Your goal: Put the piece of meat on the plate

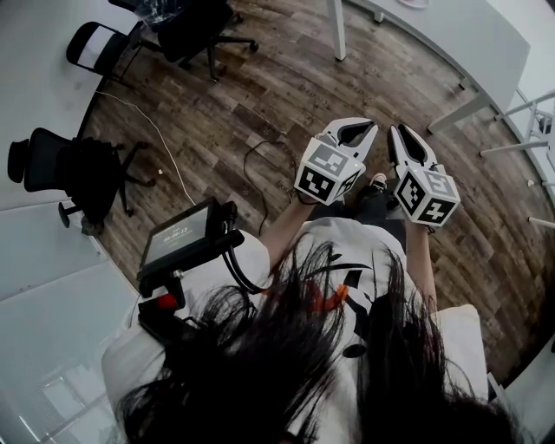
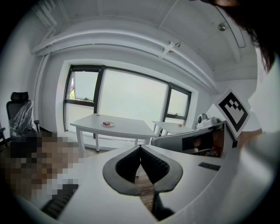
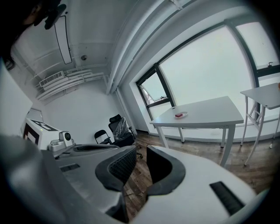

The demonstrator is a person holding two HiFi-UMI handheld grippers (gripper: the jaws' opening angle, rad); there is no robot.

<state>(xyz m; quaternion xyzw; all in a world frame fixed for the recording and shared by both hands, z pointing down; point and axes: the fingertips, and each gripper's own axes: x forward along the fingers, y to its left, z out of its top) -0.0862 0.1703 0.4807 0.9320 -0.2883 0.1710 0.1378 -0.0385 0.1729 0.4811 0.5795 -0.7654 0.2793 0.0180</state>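
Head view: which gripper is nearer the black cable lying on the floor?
Left. The left gripper sits just right of the cable; the right gripper is farther right again, beyond the left one.

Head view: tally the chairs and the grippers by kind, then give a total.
Black chairs: 3 (top left, top middle, left edge)
Grippers: 2 (left gripper, right gripper)
Total: 5
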